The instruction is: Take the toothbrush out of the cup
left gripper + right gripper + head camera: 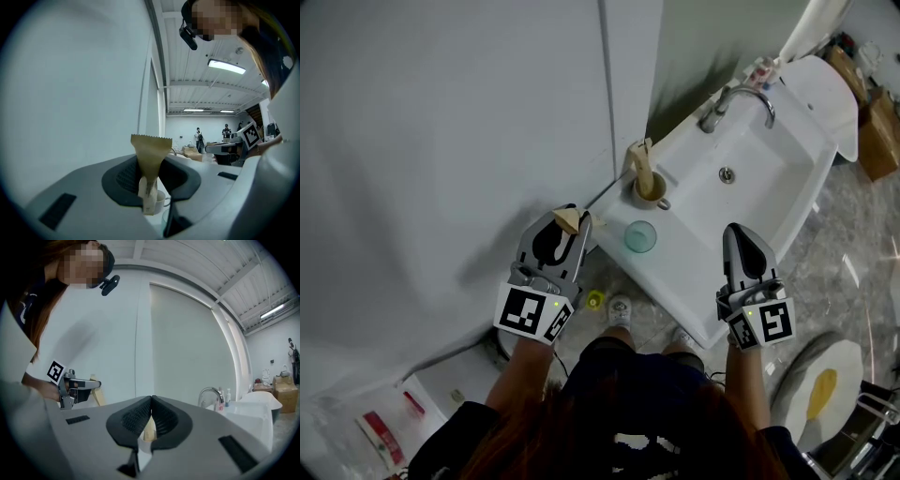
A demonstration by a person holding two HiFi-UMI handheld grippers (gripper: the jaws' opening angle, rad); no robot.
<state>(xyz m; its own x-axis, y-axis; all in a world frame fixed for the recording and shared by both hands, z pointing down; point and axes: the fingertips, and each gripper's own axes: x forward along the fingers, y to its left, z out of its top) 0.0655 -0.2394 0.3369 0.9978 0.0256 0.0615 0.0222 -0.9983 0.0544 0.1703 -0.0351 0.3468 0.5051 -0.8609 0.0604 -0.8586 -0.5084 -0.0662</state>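
Caller: Toothbrush report from the basin! Pinched the tan paper-sleeved toothbrush [151, 152] between the pads of the left gripper [572, 232], clamped on the sleeve's narrow neck, with the saw-toothed end fanned out above. Held it level and well clear of the cream handled ceramic cup [662, 200], out past the corner of the white glossy rectangular sink [750, 164], toward the plain pale-grey panelled wall [441, 122].

Spotter: Looked like a clean extraction, then. Likely carried wide to clear the rim and to avoid clipping the clear bluish glass tumbler [640, 236] just beside that cup. Spotted a second tan paper packet [642, 161] standing upright in the cup, though.

Caller: Noted. Found the right gripper [151, 414] empty, with pads pressed flat together, parked level near the sink's front edge. Probably left idle on a one-handed job.

Spotter: And the setting?

Caller: Worked over a bare, dry-looking sink deck with a curved chrome tap [741, 96] at the far end. Saw grey stone-patterned flooring [853, 220] below, cluttered at the edges; could not identify most of it.
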